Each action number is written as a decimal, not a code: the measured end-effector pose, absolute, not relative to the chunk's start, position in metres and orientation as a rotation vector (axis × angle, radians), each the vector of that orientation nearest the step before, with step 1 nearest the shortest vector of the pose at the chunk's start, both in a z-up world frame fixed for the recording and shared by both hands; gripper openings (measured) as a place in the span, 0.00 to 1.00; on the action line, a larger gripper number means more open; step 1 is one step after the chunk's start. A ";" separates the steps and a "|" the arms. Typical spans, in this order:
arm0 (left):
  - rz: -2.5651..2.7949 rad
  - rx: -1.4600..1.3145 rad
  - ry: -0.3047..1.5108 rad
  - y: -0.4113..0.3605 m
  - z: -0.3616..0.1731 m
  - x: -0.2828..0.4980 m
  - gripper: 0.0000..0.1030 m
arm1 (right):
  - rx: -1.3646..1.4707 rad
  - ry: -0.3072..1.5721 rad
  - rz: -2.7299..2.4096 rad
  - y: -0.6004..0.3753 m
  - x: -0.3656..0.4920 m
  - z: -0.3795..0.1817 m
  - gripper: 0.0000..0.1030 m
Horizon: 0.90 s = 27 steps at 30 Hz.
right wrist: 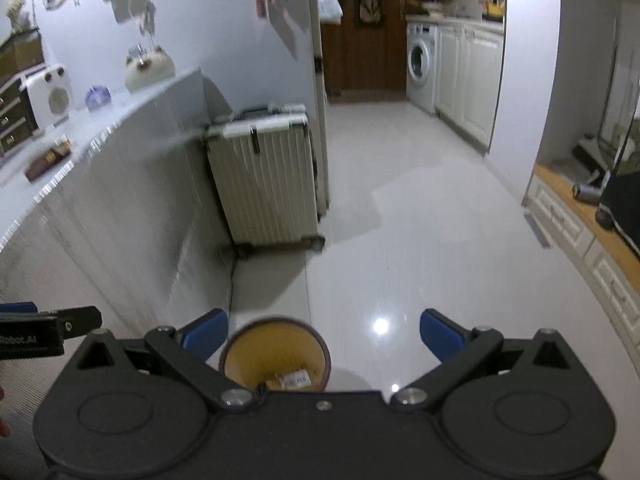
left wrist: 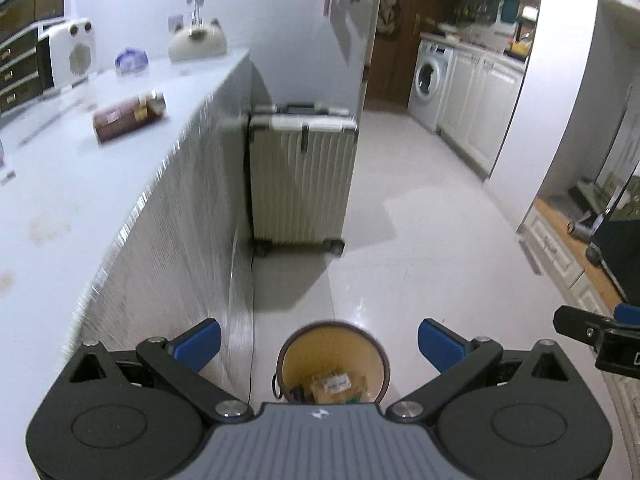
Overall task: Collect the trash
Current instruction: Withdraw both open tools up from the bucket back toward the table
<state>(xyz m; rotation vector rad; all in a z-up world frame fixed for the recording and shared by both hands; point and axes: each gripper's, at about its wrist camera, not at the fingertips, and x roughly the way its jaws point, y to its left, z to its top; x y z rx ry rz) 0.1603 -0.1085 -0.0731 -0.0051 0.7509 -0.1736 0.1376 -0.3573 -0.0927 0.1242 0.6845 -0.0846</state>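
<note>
A round trash bin point(left wrist: 334, 360) with a brown rim and yellow inside stands on the floor below both grippers. It holds a crumpled wrapper with a white label point(left wrist: 338, 386). My left gripper point(left wrist: 318, 346) hangs open above the bin, nothing between its blue fingers. My right gripper point(right wrist: 324, 338) is also open and empty, with the trash bin point(right wrist: 276, 354) under its left finger. A dark red packet point(left wrist: 129, 117) lies on the pale counter point(left wrist: 60, 208) at the left; the dark red packet point(right wrist: 48, 160) looks small in the right wrist view.
A ribbed cream suitcase point(left wrist: 302, 176) stands against the counter's end. A white heater point(left wrist: 68, 52), a blue object point(left wrist: 131, 60) and a cream lamp base point(left wrist: 198, 42) sit at the counter's back. Glossy white floor point(left wrist: 420, 248) stretches toward a washing machine point(left wrist: 428, 80) and white cabinets.
</note>
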 end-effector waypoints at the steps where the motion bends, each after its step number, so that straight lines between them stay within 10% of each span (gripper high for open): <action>1: -0.178 -0.008 0.735 -0.108 -0.066 0.157 1.00 | 0.123 0.669 -0.083 -0.357 0.135 -0.085 1.00; 27: -0.035 -0.009 0.432 0.020 0.063 0.120 1.00 | 0.143 0.456 0.058 -0.272 0.135 0.027 1.00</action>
